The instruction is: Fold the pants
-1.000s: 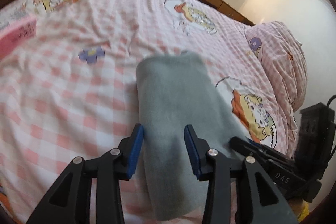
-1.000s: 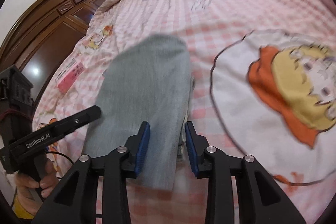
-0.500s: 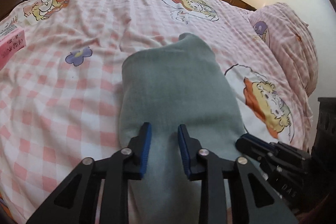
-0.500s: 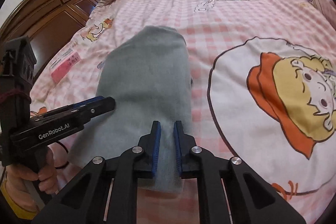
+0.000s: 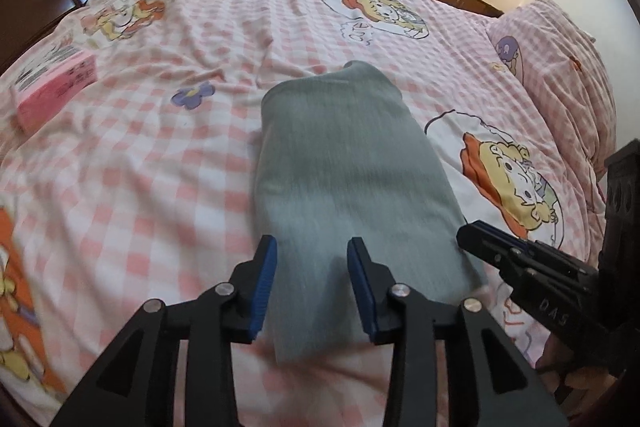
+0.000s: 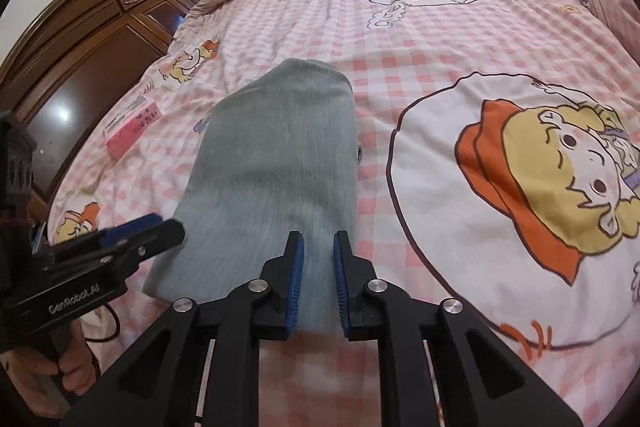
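Left claw (image 5: 312, 283), seen from its own wrist camera, stands wide open over the near end of the grey pants (image 5: 348, 179), its blue pads on either side of the cloth with nothing pinched between them. The pants lie folded into a long strip on the pink checked bed (image 5: 140, 155), running from near to far. A pink box (image 5: 52, 89) sits at the far left edge of the bed, well apart from the pants. At the right, the right claw (image 5: 476, 237) reaches in beside the near right corner of the pants.

From the right wrist camera, the right claw (image 6: 318, 277) is partly open, with a narrow gap between its pads, above the near right edge of the pants (image 6: 280, 167); it grips nothing. The left claw (image 6: 160, 231) shows at the left, by the near left corner, a hand (image 6: 60, 367) on its handle.
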`<state>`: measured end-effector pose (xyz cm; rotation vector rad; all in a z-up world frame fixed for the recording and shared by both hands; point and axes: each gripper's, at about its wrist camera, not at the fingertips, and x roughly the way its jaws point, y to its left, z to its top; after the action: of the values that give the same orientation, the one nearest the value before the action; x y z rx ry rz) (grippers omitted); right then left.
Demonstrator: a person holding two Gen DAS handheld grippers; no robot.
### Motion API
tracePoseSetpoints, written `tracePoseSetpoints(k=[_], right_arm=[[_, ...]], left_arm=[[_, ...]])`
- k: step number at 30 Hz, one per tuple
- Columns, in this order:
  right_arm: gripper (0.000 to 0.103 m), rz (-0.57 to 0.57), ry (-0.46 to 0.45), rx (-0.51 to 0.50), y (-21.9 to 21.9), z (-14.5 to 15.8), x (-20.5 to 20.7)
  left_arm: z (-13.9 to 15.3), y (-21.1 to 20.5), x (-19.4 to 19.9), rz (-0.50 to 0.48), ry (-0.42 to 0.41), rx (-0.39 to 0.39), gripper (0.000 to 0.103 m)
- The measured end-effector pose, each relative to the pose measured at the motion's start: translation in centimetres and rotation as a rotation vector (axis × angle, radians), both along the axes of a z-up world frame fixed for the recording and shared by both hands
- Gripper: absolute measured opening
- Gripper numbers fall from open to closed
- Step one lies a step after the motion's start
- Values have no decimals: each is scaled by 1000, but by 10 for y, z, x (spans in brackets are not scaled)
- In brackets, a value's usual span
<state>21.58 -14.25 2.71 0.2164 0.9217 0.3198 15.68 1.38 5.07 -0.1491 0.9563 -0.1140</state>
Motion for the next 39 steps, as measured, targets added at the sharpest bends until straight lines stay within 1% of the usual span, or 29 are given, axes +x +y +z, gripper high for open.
tracePoseSetpoints(k=[2, 4, 5, 7, 8, 10, 13, 16, 17, 18, 22, 26, 33, 39], right_arm=[[22, -2, -8, -6, 0, 4, -7], [25, 0, -13, -15, 0, 8, -14], [26, 0, -15, -19, 0, 10, -17], [28, -5, -20, -30, 0, 13, -22], [30, -8, -22, -34, -1, 15, -25], [34, -9, -24, -44, -1, 18, -31], [39, -11, -25, -66, 0, 21, -37], [50, -16, -26, -89, 0, 20, -43], [56, -18, -24, -100, 0, 20, -45], [58, -19, -21, -116, 0, 17, -46], [58, -12, 11, -162, 3, 5, -47], [58, -18, 45, -168, 0, -8, -46], [58, -33, 82, -163, -1, -20, -44], [58, -33, 88, -162, 1, -22, -45]], left_arm=[[7, 0, -11, -3, -8, -13, 44], [15, -2, -20, -5, -19, -14, 55], [18, -3, -24, -2, -23, -11, 58], [23, -3, -31, 15, -25, -5, 68], [25, -3, -35, 30, -24, 4, 71], [28, -4, -42, 56, -23, 24, 80], [27, -6, -49, 76, -17, 52, 85], [20, -8, -52, 94, -4, 72, 85], [15, -9, -52, 95, 8, 72, 85], [11, -9, -52, 99, 21, 69, 85], [-6, -14, -51, 112, 52, 56, 85], [-19, -20, -49, 115, 65, 95, 85], [-27, -20, -47, 126, 72, 111, 85], [-30, -20, -45, 126, 79, 118, 85]])
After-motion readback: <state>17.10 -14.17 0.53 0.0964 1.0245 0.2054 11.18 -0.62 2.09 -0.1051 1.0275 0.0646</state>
